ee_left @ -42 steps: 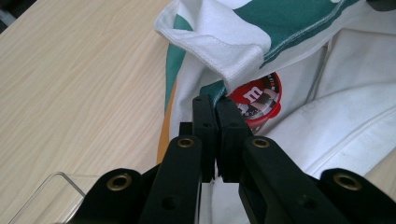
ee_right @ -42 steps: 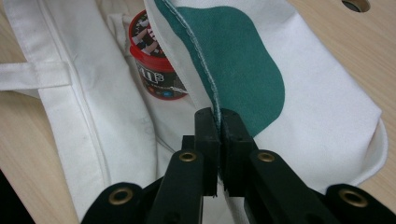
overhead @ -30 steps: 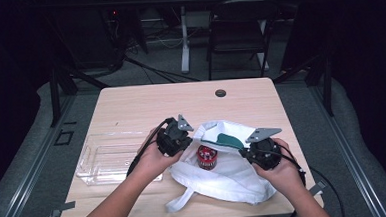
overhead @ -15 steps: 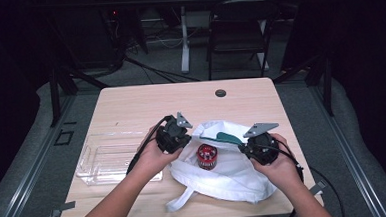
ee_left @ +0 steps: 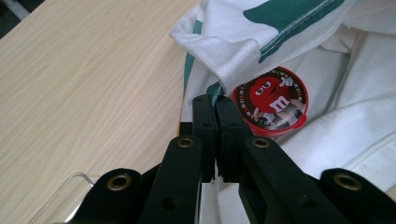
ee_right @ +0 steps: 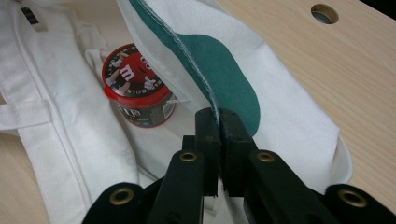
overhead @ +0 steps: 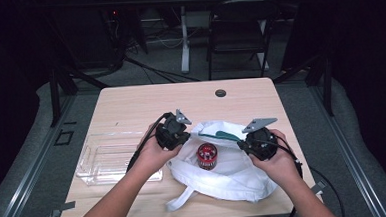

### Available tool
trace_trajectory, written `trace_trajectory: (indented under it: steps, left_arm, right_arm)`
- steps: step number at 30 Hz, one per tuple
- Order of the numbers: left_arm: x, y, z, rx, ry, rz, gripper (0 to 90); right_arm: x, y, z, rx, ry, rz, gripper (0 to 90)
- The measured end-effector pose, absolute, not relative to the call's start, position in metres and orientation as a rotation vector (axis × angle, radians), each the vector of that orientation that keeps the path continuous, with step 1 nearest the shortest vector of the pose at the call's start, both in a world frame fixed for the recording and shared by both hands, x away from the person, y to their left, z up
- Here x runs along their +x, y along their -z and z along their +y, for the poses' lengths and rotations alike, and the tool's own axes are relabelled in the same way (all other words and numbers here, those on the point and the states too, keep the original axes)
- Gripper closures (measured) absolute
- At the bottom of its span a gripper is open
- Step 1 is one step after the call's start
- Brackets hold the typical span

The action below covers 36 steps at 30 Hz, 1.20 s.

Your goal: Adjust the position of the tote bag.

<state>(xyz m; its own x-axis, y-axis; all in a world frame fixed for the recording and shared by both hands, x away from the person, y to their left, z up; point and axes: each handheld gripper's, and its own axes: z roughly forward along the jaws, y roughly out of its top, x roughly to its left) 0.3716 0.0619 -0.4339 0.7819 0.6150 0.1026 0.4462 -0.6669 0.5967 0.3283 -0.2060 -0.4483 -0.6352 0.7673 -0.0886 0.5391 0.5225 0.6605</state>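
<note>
White cloth bag (overhead: 224, 172) lies at the table's (overhead: 131, 106) near right, its top flap pinched at both edges — left gripper (ee_left: 215, 108) and right gripper (ee_right: 218, 117) each clamped on the hem. Red tub (overhead: 207, 156) stands on the bag btwn them. Risk: thin hem slips out, or a pull drags the flap into the tub & tips it — grip's shallow.
</note>
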Motion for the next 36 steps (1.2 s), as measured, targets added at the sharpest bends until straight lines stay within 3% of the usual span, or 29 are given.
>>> trace_trajectory:
  steps: [36]
  left_arm:
    - [0.396, 0.443, 0.055, 2.423, -0.414, 0.876, 88.2]
  right_arm:
    - [0.353, 0.453, -0.203, 1.152, -0.849, 2.397, 87.9]
